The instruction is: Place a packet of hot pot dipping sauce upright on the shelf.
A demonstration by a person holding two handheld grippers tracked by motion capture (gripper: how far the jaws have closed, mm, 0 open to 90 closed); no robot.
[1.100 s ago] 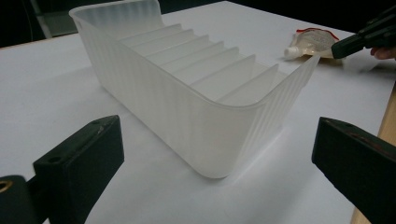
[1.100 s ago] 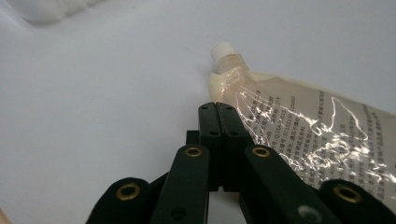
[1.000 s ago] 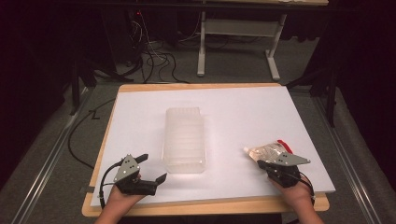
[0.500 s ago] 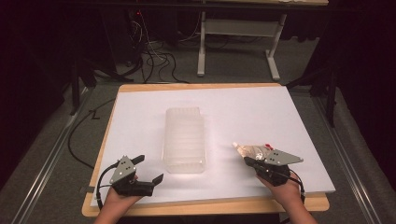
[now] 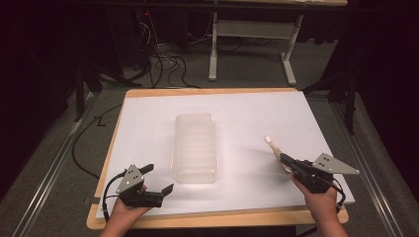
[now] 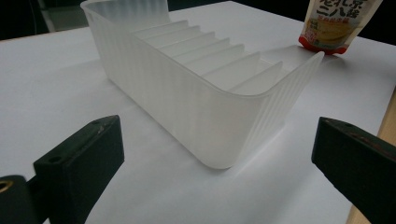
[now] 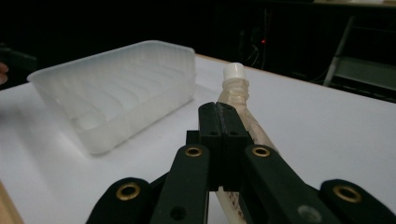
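The right claw (image 5: 285,159) is clamped on a soft, light spouted pouch (image 7: 240,100) held above the desk (image 5: 257,113) beside the ribbed bin (image 5: 194,147), best pinched by its flat edge, while the left claw (image 5: 159,178) gapes empty.

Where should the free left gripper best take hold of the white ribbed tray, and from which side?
Probably the tray's rounded near end wall: the left gripper is open and faces it. Come from the person's side, one jaw inside, one outside; the upright thin rim suits this.
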